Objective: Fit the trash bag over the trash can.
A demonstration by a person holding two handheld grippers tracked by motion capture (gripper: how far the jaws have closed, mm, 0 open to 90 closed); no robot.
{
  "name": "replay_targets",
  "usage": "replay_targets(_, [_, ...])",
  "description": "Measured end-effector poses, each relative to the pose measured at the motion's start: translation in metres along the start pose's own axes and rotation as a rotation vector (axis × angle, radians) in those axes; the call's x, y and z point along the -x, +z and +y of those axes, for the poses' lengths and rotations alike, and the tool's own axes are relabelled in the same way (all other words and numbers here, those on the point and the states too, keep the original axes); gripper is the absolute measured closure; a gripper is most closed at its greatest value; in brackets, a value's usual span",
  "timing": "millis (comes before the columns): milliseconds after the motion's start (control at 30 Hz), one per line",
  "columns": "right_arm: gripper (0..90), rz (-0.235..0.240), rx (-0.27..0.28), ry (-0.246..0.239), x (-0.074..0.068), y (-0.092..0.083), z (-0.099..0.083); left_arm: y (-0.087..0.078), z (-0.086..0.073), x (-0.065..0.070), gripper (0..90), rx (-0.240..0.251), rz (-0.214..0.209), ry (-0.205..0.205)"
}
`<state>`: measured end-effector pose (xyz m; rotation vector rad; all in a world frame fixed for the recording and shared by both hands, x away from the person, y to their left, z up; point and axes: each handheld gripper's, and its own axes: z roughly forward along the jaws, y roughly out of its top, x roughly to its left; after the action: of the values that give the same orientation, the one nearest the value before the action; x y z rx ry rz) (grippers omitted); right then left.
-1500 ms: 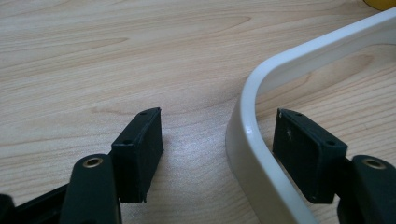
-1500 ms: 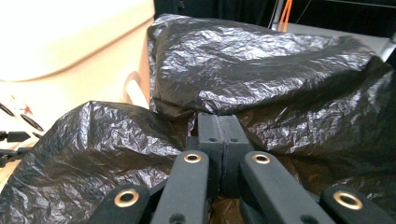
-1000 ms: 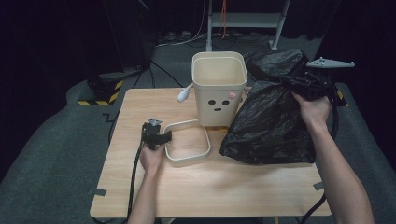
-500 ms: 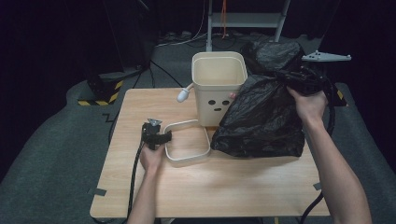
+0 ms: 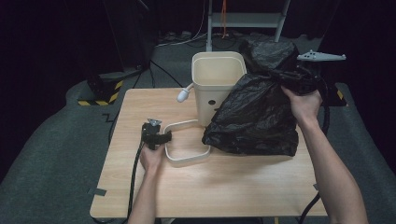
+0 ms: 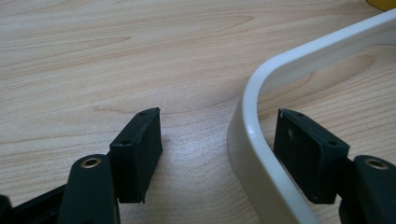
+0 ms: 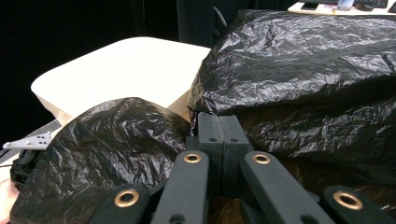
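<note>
A cream bin [image 5: 218, 84] stands open at the back of the wooden table [image 5: 140, 186]. In front of it lies a white rim frame [image 5: 187, 158]. My left gripper [image 5: 163, 136] stands open astride the frame's left edge [image 6: 252, 140]: one pad is outside with a gap, the other inside. My right gripper [image 7: 218, 123] is shut on a fold of the black plastic bag [image 7: 303, 70]. In the high view the bag [image 5: 257, 116] hangs from the right gripper [image 5: 299, 79], bulges against the bin's right side and reaches down to the table. The bin [image 7: 121, 70] shows just behind the bag.
A white knob [image 5: 183, 95] sticks out at the bin's left side. A black-and-yellow striped block [image 5: 100, 91] and cables lie on the grey floor behind the table. A metal rack [image 5: 247, 18] stands at the back. Bare tabletop spreads in front of the frame and bag.
My right hand has carried the black bag a little to the left, so it now overlaps the bin's right side. The left gripper and the frame have stayed put.
</note>
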<state>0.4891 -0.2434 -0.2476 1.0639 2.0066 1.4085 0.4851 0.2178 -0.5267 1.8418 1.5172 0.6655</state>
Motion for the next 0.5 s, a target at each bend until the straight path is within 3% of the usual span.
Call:
replay_targets(400, [89.9, 0.044, 0.013, -0.009, -0.009, 0.005, 0.006, -0.003, -0.001, -0.005, 31.1, 0.010, -0.016, -0.037])
replay_targets(500, [89.9, 0.056, 0.015, -0.010, -0.011, 0.007, 0.007, -0.007, 0.000, -0.008, 31.3, 0.022, -0.050, -0.070])
